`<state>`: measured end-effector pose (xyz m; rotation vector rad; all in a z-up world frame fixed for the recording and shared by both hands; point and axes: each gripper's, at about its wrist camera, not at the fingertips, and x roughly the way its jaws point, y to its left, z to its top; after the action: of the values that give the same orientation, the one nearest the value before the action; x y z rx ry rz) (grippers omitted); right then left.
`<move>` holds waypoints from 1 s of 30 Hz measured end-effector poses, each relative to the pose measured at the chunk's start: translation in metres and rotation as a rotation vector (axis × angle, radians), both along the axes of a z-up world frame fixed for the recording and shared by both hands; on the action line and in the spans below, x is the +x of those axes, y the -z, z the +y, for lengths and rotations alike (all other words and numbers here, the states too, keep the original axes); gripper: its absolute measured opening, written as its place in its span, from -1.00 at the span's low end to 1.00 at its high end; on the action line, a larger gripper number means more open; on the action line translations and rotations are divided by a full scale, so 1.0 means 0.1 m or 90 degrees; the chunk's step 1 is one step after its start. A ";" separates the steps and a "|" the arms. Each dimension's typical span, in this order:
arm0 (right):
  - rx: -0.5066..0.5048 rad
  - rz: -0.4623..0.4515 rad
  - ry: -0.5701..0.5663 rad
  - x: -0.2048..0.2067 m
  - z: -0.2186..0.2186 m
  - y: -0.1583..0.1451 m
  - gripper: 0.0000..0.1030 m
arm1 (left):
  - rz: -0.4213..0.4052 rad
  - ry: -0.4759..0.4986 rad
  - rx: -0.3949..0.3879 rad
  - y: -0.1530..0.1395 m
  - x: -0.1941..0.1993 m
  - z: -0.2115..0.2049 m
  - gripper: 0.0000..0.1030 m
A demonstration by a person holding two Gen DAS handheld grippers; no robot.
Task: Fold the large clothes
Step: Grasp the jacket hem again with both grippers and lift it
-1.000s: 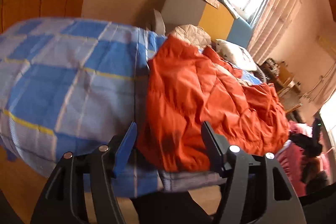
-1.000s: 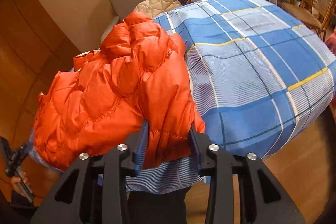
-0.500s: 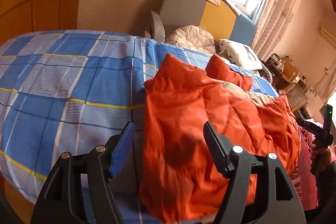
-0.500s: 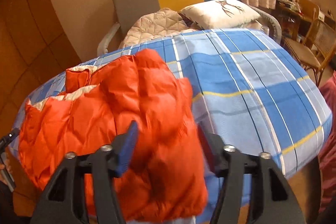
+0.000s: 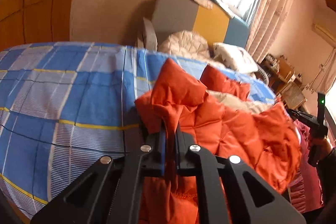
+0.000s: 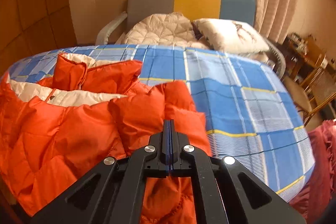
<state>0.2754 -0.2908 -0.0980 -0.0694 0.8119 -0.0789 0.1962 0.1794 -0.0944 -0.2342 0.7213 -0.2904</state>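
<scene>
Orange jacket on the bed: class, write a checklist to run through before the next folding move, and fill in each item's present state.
1. Left tool has hold of the orange jacket: ok, a fold of fabric is pinched between its jaws.
2. Right tool has hold of the jacket: cannot tell; it is shut, but no fabric shows between its pads.
3. Jacket rests on the checked bedspread: ok.
4. Jacket lies smooth and flat: not ok; it is bunched, with the cream lining showing.
5. Bare bedspread beside the jacket to fold onto: ok.
</scene>
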 end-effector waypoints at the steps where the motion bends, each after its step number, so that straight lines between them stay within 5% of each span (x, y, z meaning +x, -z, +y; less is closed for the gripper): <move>1: -0.002 -0.015 0.004 -0.04 -0.02 -0.08 -1.00 | -0.010 -0.001 -0.005 -0.04 -0.02 0.03 -0.90; 4: -0.003 -0.053 0.021 -0.09 -0.09 -0.26 -1.00 | -0.023 0.001 -0.015 -0.13 0.02 0.06 -0.91; 9: 0.080 -0.043 0.026 0.00 -0.29 -0.31 -0.89 | -0.018 0.000 -0.013 -0.13 0.07 0.02 -0.91; 10: 0.086 -0.037 0.034 0.02 -0.32 -0.27 -0.68 | -0.015 -0.003 -0.015 -0.11 0.06 0.03 -0.91; 11: 0.092 -0.026 0.033 0.05 -0.33 -0.22 0.03 | -0.014 -0.004 -0.016 -0.10 0.06 0.04 -0.91; 12: 0.100 -0.014 0.035 0.08 -0.34 -0.15 0.54 | -0.012 -0.007 -0.018 -0.09 0.05 0.04 -0.91; 13: 0.106 -0.012 0.042 0.09 -0.35 -0.10 0.55 | -0.011 -0.008 -0.018 -0.08 0.04 0.04 -0.91; 17: 0.136 0.043 0.035 0.24 -0.35 0.21 0.50 | -0.011 -0.010 -0.015 -0.07 -0.02 0.02 -0.91; 18: 0.147 0.056 0.034 0.28 -0.35 0.29 -0.06 | -0.011 -0.011 -0.016 -0.08 -0.02 0.02 -0.91; 20: 0.140 0.063 0.028 0.30 -0.29 0.32 -0.73 | -0.012 -0.011 -0.012 -0.09 -0.03 0.01 -0.91; 21: 0.120 0.054 0.029 0.28 -0.25 0.27 -0.87 | -0.014 -0.010 -0.014 -0.11 -0.04 0.02 -0.91; 30: 0.115 -0.085 0.069 0.13 -0.36 -0.38 -0.98 | -0.043 -0.032 -0.038 -0.35 0.13 0.10 -0.94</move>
<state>0.2885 -0.3271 -0.0598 0.1489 0.6865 -0.1103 0.2091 0.1896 -0.0596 -0.2978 0.6399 -0.2715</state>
